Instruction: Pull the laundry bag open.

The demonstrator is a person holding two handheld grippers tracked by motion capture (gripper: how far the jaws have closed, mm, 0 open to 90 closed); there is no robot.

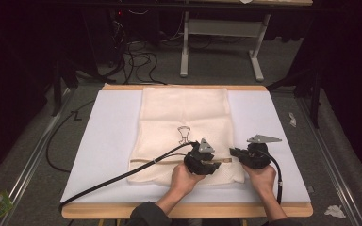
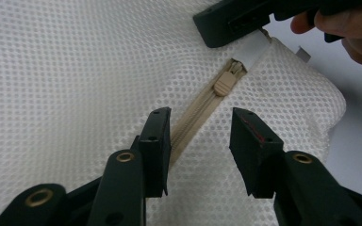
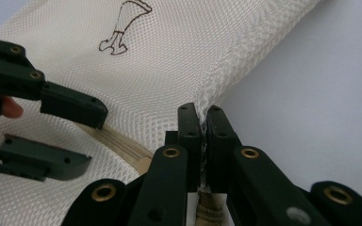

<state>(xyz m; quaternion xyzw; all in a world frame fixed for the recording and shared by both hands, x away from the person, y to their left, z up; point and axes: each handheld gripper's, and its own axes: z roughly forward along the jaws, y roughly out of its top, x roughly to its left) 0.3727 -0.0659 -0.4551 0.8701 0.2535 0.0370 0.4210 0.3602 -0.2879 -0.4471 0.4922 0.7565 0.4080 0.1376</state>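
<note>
A cream mesh bag (image 1: 184, 117) with a small brown drawing (image 1: 184, 135) lies flat on the white sheet. Its beige zipper (image 2: 193, 122) runs along the near part. My left gripper (image 2: 200, 117) is open, its jaws standing either side of the zipper tape without pressing it. The zipper pull (image 2: 225, 83) sits just beyond the tips. My right gripper (image 3: 200, 115) is shut on the bag's mesh edge (image 3: 207, 94) at the zipper's end. In the high view the left gripper (image 1: 215, 165) and right gripper (image 1: 233, 152) face each other closely.
A white sheet (image 1: 108, 141) covers a wooden table (image 1: 184, 210). The left gripper's black cable (image 1: 113, 179) trails across the sheet to the front left corner. A white table frame (image 1: 221, 28) and loose cables stand on the floor beyond. Crumpled paper (image 1: 334, 211) lies on the floor at right.
</note>
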